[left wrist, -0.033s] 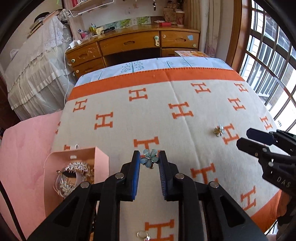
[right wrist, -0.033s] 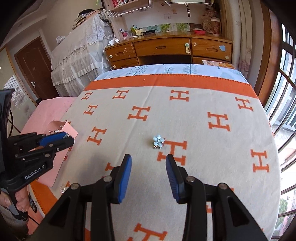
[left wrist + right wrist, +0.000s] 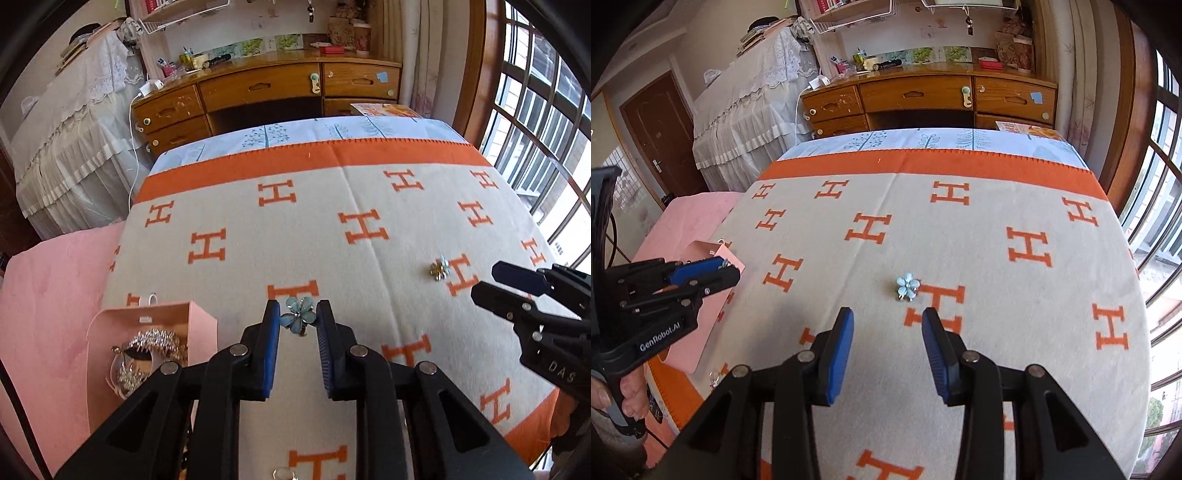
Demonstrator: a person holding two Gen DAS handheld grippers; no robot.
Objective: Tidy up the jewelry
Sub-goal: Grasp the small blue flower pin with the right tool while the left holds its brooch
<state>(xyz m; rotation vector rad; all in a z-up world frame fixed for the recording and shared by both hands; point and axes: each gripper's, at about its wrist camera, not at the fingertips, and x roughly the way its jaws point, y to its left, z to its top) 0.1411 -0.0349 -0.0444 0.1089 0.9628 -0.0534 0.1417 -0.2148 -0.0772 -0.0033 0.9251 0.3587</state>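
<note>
My left gripper (image 3: 297, 314) is shut on a blue flower brooch (image 3: 298, 314), held just above the blanket. A pink jewelry box (image 3: 177, 317) with sparkly silver pieces (image 3: 155, 341) lies open to its left. A second flower brooch (image 3: 439, 268) lies on the blanket to the right, pale blue in the right wrist view (image 3: 907, 286). My right gripper (image 3: 887, 321) is open and empty, just short of that brooch. The left gripper also shows in the right wrist view (image 3: 716, 267), beside the pink box (image 3: 701, 254).
An orange-and-cream H-pattern blanket (image 3: 332, 229) covers the bed. A small silver ring (image 3: 282, 472) lies near the front edge, also seen in the right wrist view (image 3: 714, 376). A wooden desk (image 3: 266, 92) stands beyond the bed, a window (image 3: 546, 129) to the right.
</note>
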